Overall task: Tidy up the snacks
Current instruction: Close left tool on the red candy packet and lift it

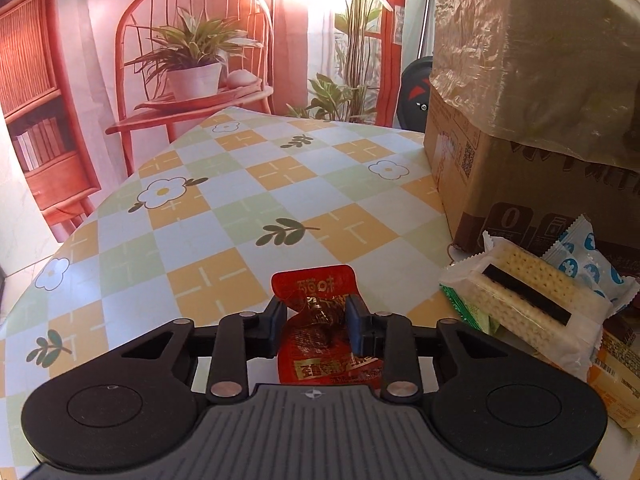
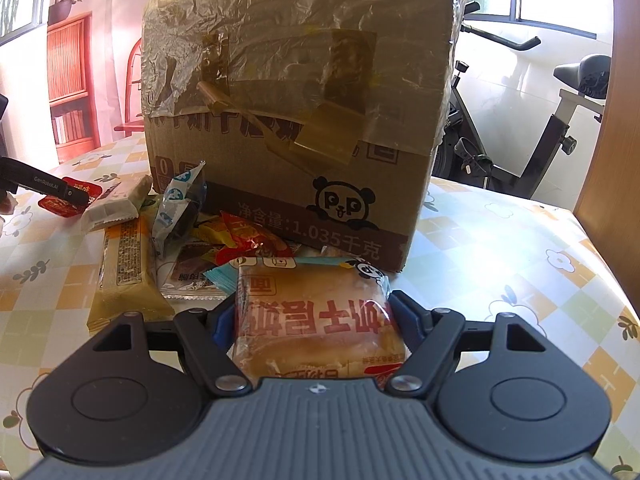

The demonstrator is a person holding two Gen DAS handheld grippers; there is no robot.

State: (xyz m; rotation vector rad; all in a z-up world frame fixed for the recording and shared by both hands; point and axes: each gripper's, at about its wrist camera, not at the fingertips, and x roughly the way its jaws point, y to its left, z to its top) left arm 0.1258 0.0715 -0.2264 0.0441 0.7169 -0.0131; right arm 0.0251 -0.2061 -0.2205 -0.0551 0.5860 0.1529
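My left gripper (image 1: 317, 320) is shut on a red snack packet (image 1: 320, 320), which crumples between the blue pads just above the checked tablecloth (image 1: 224, 216). It also shows in the right wrist view (image 2: 60, 200) at far left. My right gripper (image 2: 312, 320) is shut on a clear-wrapped bread packet (image 2: 316, 320) with red lettering. A pile of snacks lies before the cardboard box (image 2: 296, 120): a cracker sandwich pack (image 1: 528, 300), a blue-and-white sachet (image 2: 176, 208), a yellow bar (image 2: 124, 272) and a red-orange wrapper (image 2: 248, 240).
The big cardboard box (image 1: 520, 100), partly wrapped in plastic film, stands at the table's middle. An exercise bike (image 2: 540, 140) stands behind the table. A printed backdrop with a chair and plants (image 1: 192, 60) hangs beyond the far edge.
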